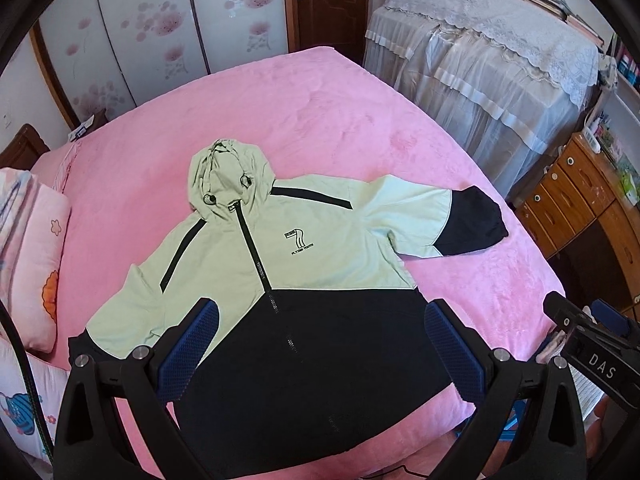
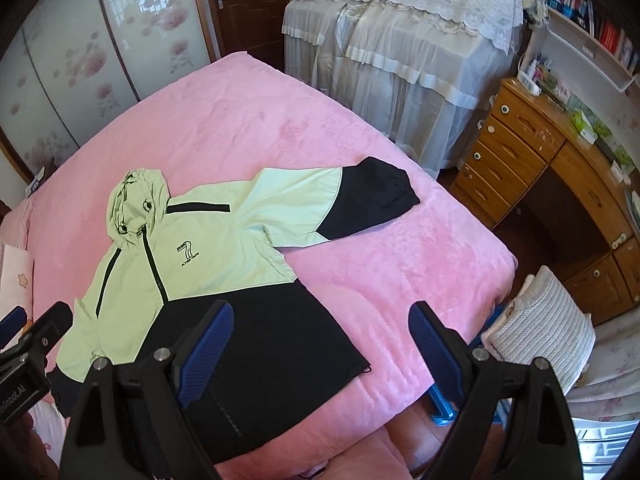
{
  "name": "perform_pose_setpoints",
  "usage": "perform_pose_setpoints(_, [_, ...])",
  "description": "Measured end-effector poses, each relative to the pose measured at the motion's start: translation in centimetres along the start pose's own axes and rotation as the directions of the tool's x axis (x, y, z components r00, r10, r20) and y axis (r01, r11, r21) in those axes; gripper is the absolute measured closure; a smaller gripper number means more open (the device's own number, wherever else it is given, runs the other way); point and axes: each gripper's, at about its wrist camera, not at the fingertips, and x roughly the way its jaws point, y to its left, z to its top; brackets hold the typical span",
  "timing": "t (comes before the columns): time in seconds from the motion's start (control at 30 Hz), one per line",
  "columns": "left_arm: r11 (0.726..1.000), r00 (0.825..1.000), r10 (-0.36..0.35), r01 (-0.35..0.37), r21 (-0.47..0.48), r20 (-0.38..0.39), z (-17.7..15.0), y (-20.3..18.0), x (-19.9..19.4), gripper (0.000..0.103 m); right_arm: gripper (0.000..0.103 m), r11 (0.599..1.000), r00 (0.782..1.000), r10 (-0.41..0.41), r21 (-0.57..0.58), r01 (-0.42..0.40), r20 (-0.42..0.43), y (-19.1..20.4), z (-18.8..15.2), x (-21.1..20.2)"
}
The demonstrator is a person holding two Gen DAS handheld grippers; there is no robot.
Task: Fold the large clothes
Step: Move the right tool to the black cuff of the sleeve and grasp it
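Observation:
A light green and black hooded jacket (image 1: 288,264) lies flat, front up, on the pink bed (image 1: 340,120), hood pointing away, both sleeves spread out. It also shows in the right wrist view (image 2: 208,256). My left gripper (image 1: 320,344) is open and empty, hovering above the jacket's black lower part. My right gripper (image 2: 320,344) is open and empty, above the jacket's right hem corner and the bed's near edge. The right gripper shows at the right edge of the left wrist view (image 1: 592,344); the left one shows at the left edge of the right wrist view (image 2: 32,344).
Pillows (image 1: 36,264) lie at the bed's left side. A lace-covered piece of furniture (image 1: 492,64) stands beyond the bed. A wooden desk with drawers (image 2: 552,184) stands to the right. A knitted cushion (image 2: 540,328) sits by the bed's right corner.

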Motion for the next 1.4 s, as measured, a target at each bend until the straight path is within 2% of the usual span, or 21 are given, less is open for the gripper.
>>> perform_pose_setpoints(0.27, [0.997,0.996,0.084,-0.083,0.004,-0.043,2.4,-5.7,1.6,0.001,0.013,0.992,0.991,0.127,-0.012,-0.128,-0.039,-4.1,3.8,4.5])
perform_pose_setpoints(0.37, [0.994,0.992,0.112,-0.111,0.01,-0.061,3.7,-8.5,2.7,0.001,0.013,0.988,0.987,0.152,-0.03,-0.153,-0.045,-5.5,5.3,6.3])
perform_pose_setpoints(0.63, [0.993,0.988,0.116,-0.114,0.031,-0.099,6.9,-16.3,7.9,0.001,0.013,0.981,0.976,0.193,0.0,-0.194,-0.104,-11.1,8.6,12.3])
perform_pose_setpoints(0.8, [0.996,0.989,0.087,-0.083,0.034,-0.118,8.4,-20.0,11.6,0.001,0.013,0.982,0.976,0.183,0.061,-0.177,-0.12,-15.5,10.5,16.7])
perform_pose_setpoints(1.0, [0.997,0.993,0.07,-0.069,0.02,-0.099,9.6,-22.4,16.7,0.001,0.021,0.969,0.97,0.192,0.183,-0.164,-0.148,-20.6,12.2,22.9])
perform_pose_setpoints(1.07, [0.998,0.991,0.064,-0.063,0.008,-0.116,9.9,-23.0,18.8,0.001,0.023,0.965,0.966,0.196,0.208,-0.159,-0.169,-21.9,12.6,25.4])
perform_pose_setpoints(1.27, [0.998,0.991,0.019,-0.027,-0.059,-0.133,10.1,-23.9,23.4,0.001,0.032,0.953,0.945,0.231,0.249,-0.172,-0.233,-23.5,12.5,32.5])
perform_pose_setpoints(1.4, [0.998,0.99,0.04,-0.047,-0.046,-0.136,10.4,-24.5,25.4,0.001,0.037,0.94,0.93,0.26,0.288,-0.183,-0.26,-23.8,12.6,36.8])
